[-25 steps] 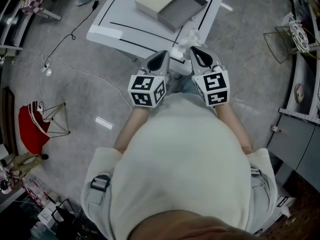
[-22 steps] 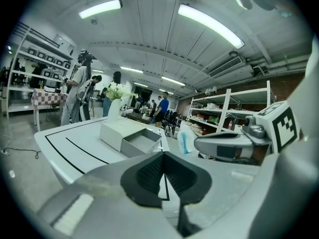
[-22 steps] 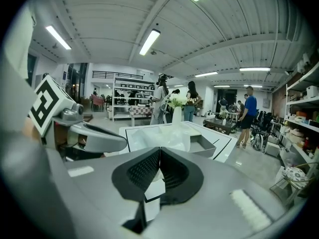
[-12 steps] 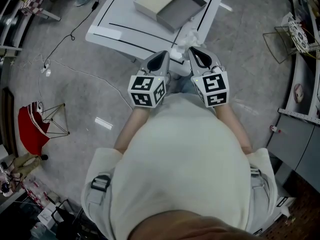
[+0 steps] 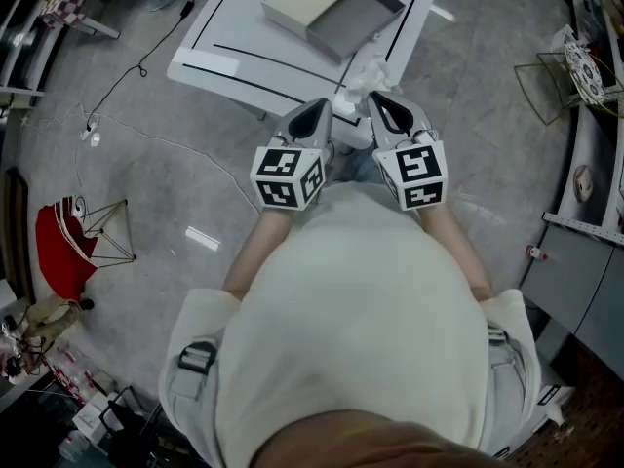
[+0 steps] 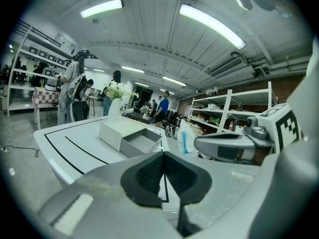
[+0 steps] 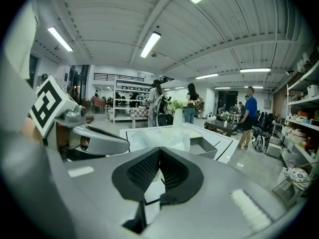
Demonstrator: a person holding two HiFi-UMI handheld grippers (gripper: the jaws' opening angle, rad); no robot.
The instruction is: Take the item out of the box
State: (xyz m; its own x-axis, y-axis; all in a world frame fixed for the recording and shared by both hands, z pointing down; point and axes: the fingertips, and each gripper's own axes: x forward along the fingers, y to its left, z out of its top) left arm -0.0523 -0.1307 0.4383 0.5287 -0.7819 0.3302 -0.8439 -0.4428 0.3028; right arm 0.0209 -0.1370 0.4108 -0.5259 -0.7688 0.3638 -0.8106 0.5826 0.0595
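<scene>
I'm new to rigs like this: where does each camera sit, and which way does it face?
Head view: on the person's head, facing steeply down; shows torso, left gripper, right gripper, table beyond.
Left gripper view: on the left gripper, facing along its shut fingers toward the box; right gripper at right.
Right gripper view: on the right gripper, facing along its shut fingers toward the box; left gripper at left.
All three share the table and box.
</scene>
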